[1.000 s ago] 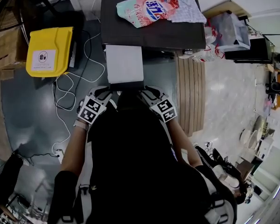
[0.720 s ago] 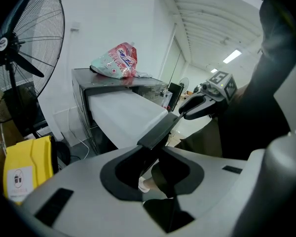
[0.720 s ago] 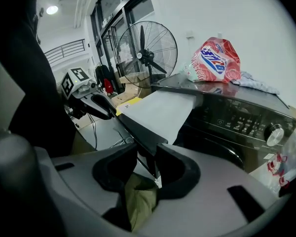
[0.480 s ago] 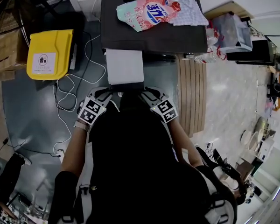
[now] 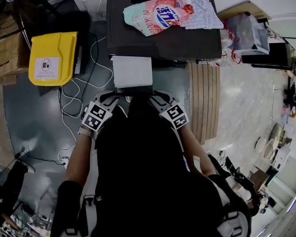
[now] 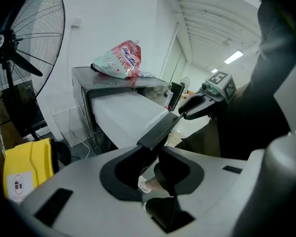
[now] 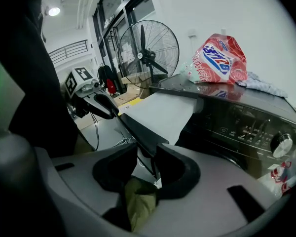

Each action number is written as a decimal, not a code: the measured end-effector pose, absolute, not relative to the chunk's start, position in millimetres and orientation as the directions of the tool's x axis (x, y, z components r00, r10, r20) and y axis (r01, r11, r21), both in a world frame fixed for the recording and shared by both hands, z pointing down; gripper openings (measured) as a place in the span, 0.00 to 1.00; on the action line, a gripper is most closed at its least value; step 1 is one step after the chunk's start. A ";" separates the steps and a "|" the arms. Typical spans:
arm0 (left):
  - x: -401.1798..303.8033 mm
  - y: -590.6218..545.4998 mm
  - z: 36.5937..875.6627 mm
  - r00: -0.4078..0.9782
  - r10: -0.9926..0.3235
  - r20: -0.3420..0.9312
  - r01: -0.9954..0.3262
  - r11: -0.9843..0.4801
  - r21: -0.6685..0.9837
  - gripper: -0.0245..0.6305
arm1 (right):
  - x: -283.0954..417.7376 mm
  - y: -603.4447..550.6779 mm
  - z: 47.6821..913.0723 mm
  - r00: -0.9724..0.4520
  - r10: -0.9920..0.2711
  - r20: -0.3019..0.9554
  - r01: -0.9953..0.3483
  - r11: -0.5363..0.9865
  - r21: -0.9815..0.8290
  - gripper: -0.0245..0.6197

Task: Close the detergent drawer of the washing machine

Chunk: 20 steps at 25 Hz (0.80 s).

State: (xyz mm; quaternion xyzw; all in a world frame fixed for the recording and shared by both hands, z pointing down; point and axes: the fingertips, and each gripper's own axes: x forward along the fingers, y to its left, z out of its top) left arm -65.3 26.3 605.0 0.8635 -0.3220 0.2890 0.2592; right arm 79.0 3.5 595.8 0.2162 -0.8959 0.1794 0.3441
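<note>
Left gripper (image 6: pixel 152 151) and right gripper (image 7: pixel 147 152) each sit at one end of the dark front panel (image 6: pixel 160 130) of the detergent drawer (image 5: pixel 132 72), and each has its jaws partly closed with that panel running between them. In both gripper views the pads appear to press on the panel from either side, so both look to be gripping it rather than merely straddling it. As for the task, the closing is not done. The drawer's pale body stands well out from the front of the washing machine (image 5: pixel 163 38), directly in front of the person, with most of its length showing between the machine and the grippers. What remains, by my reading, is nearly the whole push: sliding the drawer straight back until its front panel meets the machine's face, then letting go. A detergent pouch (image 5: pixel 158 15) and a checked cloth (image 5: pixel 197 6) lie on top of the machine, clear of the drawer's path.
</note>
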 end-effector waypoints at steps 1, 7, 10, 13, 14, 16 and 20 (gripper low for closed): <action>-66.1 23.7 604.9 0.625 -0.407 0.667 -0.706 -0.658 0.260 0.19 | 78.1 0.9 595.4 -0.670 -0.264 0.694 -0.511 0.842 -0.172 0.24; -70.4 7.9 603.3 0.616 -0.415 0.670 -0.716 -0.650 0.256 0.19 | 73.6 -14.6 593.6 -0.670 -0.259 0.696 -0.506 0.845 -0.173 0.24; -72.0 0.4 603.3 0.614 -0.417 0.670 -0.718 -0.648 0.254 0.19 | 72.1 -22.0 593.8 -0.672 -0.259 0.694 -0.503 0.847 -0.172 0.24; -74.0 -8.2 602.6 0.609 -0.423 0.670 -0.724 -0.643 0.252 0.19 | 70.3 -30.5 592.8 -0.674 -0.260 0.691 -0.503 0.847 -0.171 0.24; -74.8 -11.0 602.5 0.608 -0.425 0.671 -0.725 -0.641 0.251 0.19 | 69.4 -33.2 592.5 -0.675 -0.260 0.690 -0.501 0.848 -0.172 0.24; -76.4 -16.0 602.0 0.606 -0.429 0.671 -0.728 -0.638 0.250 0.19 | 67.5 -38.2 591.8 -0.678 -0.258 0.688 -0.498 0.850 -0.172 0.24; -79.5 -26.5 602.3 0.598 -0.439 0.670 -0.739 -0.626 0.250 0.20 | 64.4 -48.2 591.7 -0.682 -0.251 0.687 -0.486 0.857 -0.169 0.24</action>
